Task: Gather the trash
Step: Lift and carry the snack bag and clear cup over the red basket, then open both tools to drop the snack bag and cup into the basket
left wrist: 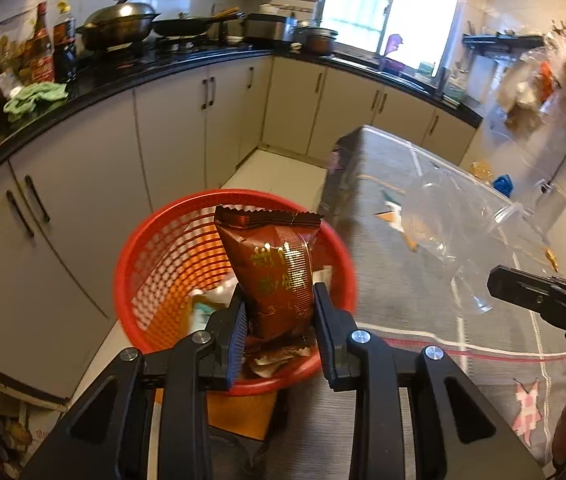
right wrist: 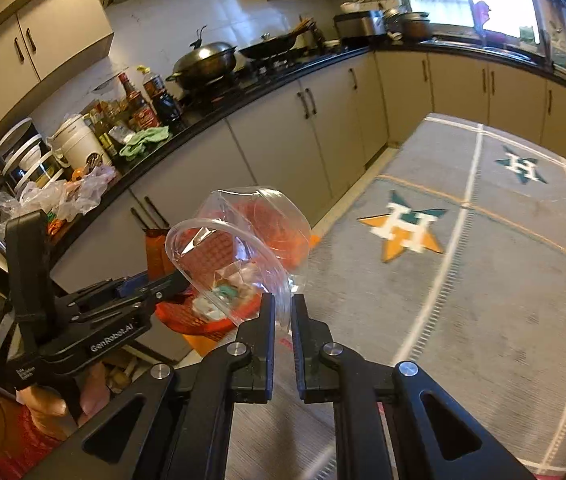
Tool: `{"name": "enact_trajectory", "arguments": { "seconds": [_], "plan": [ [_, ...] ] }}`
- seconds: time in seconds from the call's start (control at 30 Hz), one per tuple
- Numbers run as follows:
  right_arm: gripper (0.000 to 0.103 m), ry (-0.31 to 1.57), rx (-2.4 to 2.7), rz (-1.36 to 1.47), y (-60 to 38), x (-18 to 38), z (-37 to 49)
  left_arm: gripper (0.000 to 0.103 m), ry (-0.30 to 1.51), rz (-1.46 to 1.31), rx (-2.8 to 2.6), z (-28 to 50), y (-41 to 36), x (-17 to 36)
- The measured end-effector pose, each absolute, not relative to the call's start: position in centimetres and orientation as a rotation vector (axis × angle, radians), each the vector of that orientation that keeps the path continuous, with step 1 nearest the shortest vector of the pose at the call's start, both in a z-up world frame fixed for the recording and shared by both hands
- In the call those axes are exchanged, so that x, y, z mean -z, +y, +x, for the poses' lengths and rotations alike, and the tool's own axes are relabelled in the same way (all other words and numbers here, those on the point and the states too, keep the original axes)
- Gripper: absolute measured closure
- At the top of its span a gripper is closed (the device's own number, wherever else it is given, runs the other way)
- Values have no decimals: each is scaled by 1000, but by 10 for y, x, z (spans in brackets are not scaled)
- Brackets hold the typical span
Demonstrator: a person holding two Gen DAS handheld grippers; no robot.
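Left hand-held gripper (left wrist: 279, 304): pinching a brown snack packet (left wrist: 277, 276) by its lower half, upright, held over the red basket (left wrist: 139, 264).
Right hand-held gripper (right wrist: 283, 304): fingers nearly together, pinching the thin wall of a clear plastic cup (right wrist: 239, 240), tilted, mouth toward the camera.
Basket: beside the surface (right wrist: 483, 280) edge, already holding crumpled wrappers (left wrist: 207, 300).
Cup: in the air between surface and basket, seen against the basket.

Beige cabinets (left wrist: 83, 184) under a black countertop (left wrist: 131, 76) fill the left of the frame. A bright window (left wrist: 395, 4) shines at upper right above white wall tiles (right wrist: 171, 20).
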State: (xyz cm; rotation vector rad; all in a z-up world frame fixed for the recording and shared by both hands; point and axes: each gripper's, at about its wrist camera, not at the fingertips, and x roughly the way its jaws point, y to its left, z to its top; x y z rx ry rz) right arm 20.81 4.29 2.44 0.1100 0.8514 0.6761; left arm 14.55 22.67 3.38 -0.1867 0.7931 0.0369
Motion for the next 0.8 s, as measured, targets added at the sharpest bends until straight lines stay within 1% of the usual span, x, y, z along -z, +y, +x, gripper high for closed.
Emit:
{"name": "enact_trajectory", "arguments": {
  "seconds": [0.27,0.8],
  "plan": [
    [94,884,-696,73,98,-16,225,73,817,-225,-42,152,260,-13],
    [94,954,-651,37,153,3,260,73,839,-275,5,172,290,13]
  ]
}}
